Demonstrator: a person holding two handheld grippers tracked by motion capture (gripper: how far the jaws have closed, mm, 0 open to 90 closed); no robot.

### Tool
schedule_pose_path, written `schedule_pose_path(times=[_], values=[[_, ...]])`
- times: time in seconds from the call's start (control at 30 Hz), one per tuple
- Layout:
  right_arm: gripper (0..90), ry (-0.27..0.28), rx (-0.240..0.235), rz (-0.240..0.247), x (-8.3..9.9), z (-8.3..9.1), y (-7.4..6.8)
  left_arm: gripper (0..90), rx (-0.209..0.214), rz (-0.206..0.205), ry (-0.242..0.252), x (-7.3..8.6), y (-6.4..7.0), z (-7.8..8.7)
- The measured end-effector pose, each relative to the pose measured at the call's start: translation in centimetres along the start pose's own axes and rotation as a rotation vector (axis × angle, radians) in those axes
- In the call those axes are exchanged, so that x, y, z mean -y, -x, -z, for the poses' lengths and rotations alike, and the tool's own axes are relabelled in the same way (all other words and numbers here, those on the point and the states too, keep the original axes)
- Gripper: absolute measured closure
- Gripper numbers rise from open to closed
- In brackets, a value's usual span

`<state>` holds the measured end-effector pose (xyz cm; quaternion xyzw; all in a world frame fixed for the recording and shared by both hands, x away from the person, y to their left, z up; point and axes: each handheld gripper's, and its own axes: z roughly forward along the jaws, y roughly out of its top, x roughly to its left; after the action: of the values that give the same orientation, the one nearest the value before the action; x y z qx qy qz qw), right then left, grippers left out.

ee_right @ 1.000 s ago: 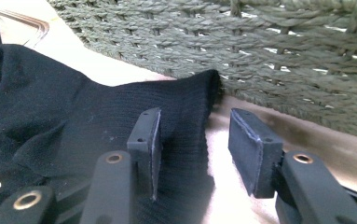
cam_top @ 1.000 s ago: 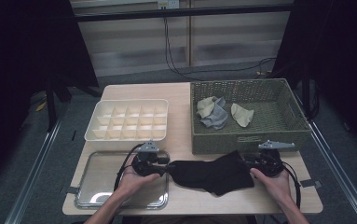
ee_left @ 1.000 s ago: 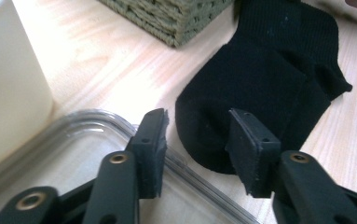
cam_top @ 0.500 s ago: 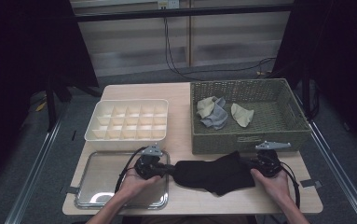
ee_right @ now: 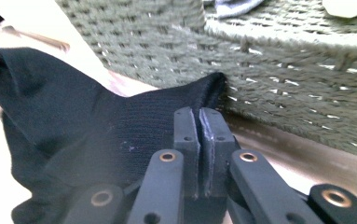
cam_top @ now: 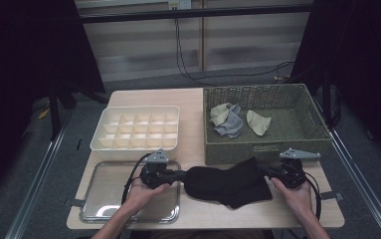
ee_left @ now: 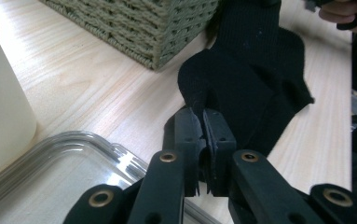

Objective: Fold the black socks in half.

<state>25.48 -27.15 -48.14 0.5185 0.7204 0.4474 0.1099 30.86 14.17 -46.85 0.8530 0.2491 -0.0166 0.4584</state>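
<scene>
A black sock (cam_top: pixel 228 181) lies stretched across the front of the wooden table (cam_top: pixel 193 99), between my two grippers. My left gripper (cam_top: pixel 180 175) is shut on the sock's left end; the left gripper view has the black knit (ee_left: pixel 246 79) pinched between the jaws (ee_left: pixel 203 122). At the right, my right gripper (cam_top: pixel 267 172) is shut on the other end, and the right gripper view has the sock's edge (ee_right: pixel 134 126) clamped just in front of the wicker basket wall (ee_right: pixel 278 70).
A green wicker basket (cam_top: pixel 307 142) at the back right holds a grey sock (cam_top: pixel 230 124) and two pale socks (cam_top: pixel 257 122). A cream compartment tray (cam_top: pixel 137 128) stands at the left. Under my left hand lies a shallow metal tray (cam_top: pixel 103 191).
Both grippers have shifted slightly left with the sock, which has bunched a little between them. Both stay shut on it.
</scene>
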Motion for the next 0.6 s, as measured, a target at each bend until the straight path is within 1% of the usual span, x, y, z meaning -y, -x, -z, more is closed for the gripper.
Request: schedule_pose_path(times=[0.1,0.17,0.23,0.27,0.3,0.4,0.43,0.5,0.53,0.6], values=[[86.7,0.015,-0.012,-0.006,0.0,0.8,-0.3,85.8,0.002,-0.002,0.012,-0.1,0.2,0.4],[86.8,0.036,-0.024,-0.008,-0.1,1.5,-0.5,85.9,0.012,-0.011,0.019,-0.4,0.4,0.7],[86.8,0.046,-0.026,-0.008,-0.1,2.1,-0.7,85.9,0.033,-0.011,0.031,-0.6,0.8,1.0],[86.9,0.048,-0.029,-0.017,0.0,2.6,-1.0,85.8,0.04,-0.009,0.031,-0.6,1.0,1.1],[86.9,0.048,-0.029,-0.017,0.0,2.6,-1.0,85.8,0.047,-0.009,0.033,-0.6,1.2,1.2],[86.9,0.055,-0.047,-0.026,0.4,3.6,-1.4,85.7,0.062,-0.019,0.02,-0.4,1.8,1.4],[86.9,0.05,-0.052,-0.025,0.6,3.8,-1.5,85.8,0.071,-0.018,0.017,-0.3,1.9,1.4],[86.9,0.024,-0.05,-0.023,1.2,3.9,-1.8,85.7,0.072,-0.022,0.001,-0.1,2.0,1.4],[86.9,0.015,-0.048,-0.024,1.5,3.9,-1.9,85.7,0.072,-0.019,-0.01,0.1,2.0,1.2],[86.9,0.008,-0.045,-0.025,1.8,3.8,-1.8,85.8,0.055,-0.036,-0.04,0.2,2.1,0.8]])
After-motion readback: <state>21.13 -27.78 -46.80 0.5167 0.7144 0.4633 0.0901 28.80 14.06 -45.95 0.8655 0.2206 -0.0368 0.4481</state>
